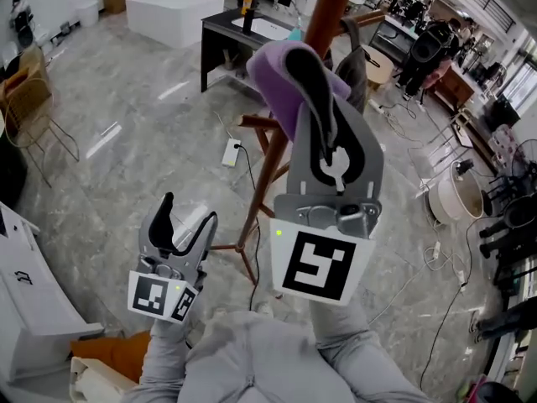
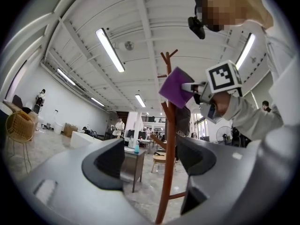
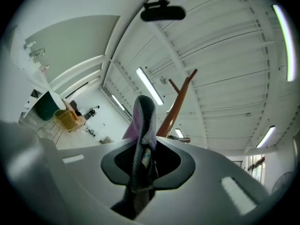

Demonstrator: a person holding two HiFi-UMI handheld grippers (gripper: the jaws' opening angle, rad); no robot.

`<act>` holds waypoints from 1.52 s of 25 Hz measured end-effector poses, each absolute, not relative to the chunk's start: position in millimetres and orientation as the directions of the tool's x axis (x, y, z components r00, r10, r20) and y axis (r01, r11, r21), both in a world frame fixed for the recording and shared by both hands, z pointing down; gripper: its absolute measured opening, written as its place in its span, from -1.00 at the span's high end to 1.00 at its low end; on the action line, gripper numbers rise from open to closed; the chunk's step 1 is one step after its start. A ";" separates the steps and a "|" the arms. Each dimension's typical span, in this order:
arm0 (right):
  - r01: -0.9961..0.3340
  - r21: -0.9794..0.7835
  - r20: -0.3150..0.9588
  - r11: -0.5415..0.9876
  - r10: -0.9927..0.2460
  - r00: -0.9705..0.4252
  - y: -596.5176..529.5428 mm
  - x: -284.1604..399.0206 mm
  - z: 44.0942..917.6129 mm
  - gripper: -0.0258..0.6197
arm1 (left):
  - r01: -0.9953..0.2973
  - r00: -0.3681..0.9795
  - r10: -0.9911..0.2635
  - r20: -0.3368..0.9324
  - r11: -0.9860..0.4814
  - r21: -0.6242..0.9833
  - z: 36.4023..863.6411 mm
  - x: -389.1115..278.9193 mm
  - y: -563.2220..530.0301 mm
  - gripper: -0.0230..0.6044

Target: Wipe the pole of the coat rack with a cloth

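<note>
Purple cloth (image 1: 270,72), one only, is sitting clamped in the closed jaws of the right gripper (image 1: 302,64). It is bunched and folded over, greyish on one side, and is pressing against the upper part of the pole (image 1: 273,162). The pole belongs to the one coat rack (image 2: 166,62), reddish-brown wood. Two grippers are showing. The left gripper (image 1: 189,211) is hanging lower, jaws apart and gripping nothing, clear of the pole. The rack is standing on a glossy grey marble-look floor (image 1: 126,116) in a big open hall. White beamed ceiling (image 2: 140,13), several strip lights (image 2: 110,49) glowing. One dark table (image 1: 220,32) and one wicker chair (image 1: 29,99) are standing further off.
</note>
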State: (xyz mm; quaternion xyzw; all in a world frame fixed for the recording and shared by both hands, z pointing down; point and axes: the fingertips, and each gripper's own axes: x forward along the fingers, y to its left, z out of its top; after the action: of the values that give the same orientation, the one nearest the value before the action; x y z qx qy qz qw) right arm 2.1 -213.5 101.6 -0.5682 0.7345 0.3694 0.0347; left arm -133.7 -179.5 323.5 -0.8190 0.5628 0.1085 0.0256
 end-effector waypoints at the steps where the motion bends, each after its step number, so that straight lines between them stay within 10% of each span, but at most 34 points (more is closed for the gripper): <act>1: -0.848 0.523 -0.411 0.088 -0.846 -0.341 -225.0 -1.9 114.3 0.76 | -0.930 0.337 -0.919 -0.207 -0.359 0.082 324.5 -136.4 -178.3 -0.29; 6: -0.788 0.580 -0.201 0.206 -0.901 -0.384 -250.3 -21.6 162.0 0.76 | -0.936 0.316 -0.928 -0.198 -0.339 0.093 328.9 -146.5 -174.5 -0.29; 38: -0.661 0.474 0.108 0.581 -0.784 -0.612 -179.5 -50.3 299.8 0.76 | -0.929 0.332 -0.931 -0.154 -0.351 0.115 350.5 -142.1 -173.4 -0.29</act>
State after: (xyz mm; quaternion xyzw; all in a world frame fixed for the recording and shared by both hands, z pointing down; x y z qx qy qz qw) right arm -50.3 -179.5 299.8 -0.4124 0.8756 0.1980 -0.1549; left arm -142.1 -173.4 350.5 -0.8162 0.5697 0.0962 -0.0031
